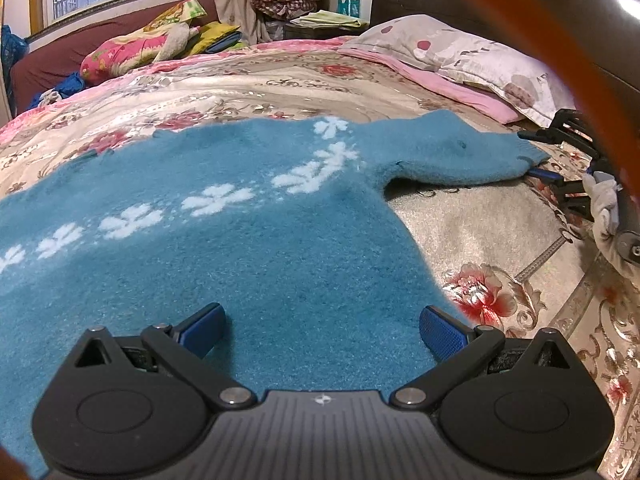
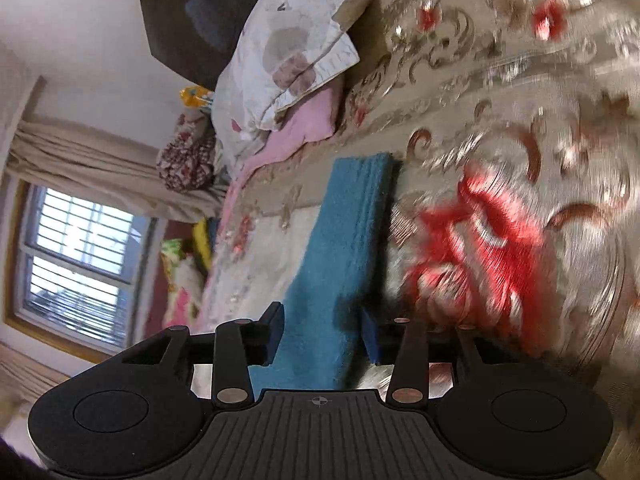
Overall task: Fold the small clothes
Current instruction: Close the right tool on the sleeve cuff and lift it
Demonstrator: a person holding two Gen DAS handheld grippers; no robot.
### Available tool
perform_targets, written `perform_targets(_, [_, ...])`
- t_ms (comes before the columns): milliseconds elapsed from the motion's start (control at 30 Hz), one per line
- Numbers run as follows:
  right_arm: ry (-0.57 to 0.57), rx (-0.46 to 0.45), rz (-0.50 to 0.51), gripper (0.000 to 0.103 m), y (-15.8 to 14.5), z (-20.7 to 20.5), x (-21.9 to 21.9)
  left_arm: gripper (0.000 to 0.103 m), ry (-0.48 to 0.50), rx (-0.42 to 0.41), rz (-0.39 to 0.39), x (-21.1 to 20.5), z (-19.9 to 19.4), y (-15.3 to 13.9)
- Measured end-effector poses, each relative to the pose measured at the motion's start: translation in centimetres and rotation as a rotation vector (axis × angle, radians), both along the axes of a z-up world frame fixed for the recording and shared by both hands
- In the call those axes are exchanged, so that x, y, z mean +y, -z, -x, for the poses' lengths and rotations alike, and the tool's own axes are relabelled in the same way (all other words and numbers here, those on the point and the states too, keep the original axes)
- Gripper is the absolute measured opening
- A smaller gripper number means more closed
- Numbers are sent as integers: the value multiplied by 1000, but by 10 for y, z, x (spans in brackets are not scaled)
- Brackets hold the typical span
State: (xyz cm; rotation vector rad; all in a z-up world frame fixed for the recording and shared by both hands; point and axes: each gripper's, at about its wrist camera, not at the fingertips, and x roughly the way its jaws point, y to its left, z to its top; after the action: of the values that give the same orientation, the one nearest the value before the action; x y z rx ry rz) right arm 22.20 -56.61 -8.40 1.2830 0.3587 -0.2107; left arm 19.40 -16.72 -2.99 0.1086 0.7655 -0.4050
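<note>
Teal sweater [image 1: 248,240] lies flat on the floral bedspread [image 1: 500,240], one sleeve [image 2: 340,248] stretched toward the pillow [image 1: 460,52]. Left gripper [image 1: 322,330] hovers over the hem, jaws wide apart, holding nothing. Right gripper [image 2: 322,334] straddles the sleeve cuff, pads not visibly pressing on it. Fabric looks fuzzy, soft, light, and will likely sag and cling. Best hold is probably the cuff edge, pinched through both layers.
</note>
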Motion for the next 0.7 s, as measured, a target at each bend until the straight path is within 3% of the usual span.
perform_targets(67, [-29,62,12,39,0,-2,7,103,-1,-1,0,-1,0,1])
perform_targets(167, [-35,82,61,40,-5,-7,14,103,2,-6,-3,-1,1,2])
perform_targets(333, [0,20,18,37,5,-17,7,103,7,-3,-7,-2,1,2])
perform_targets(567, [-19,-33,37,39,5,-27,5,103,5,1,-11,2,7,-1])
perform_targets(633, [-33,-25,25,33,5,-31,4,103,3,-3,-16,5,11,-3])
perform_targets(700, [-31,-6,4,19,8,-31,3,103,-3,-10,-19,12,16,-7])
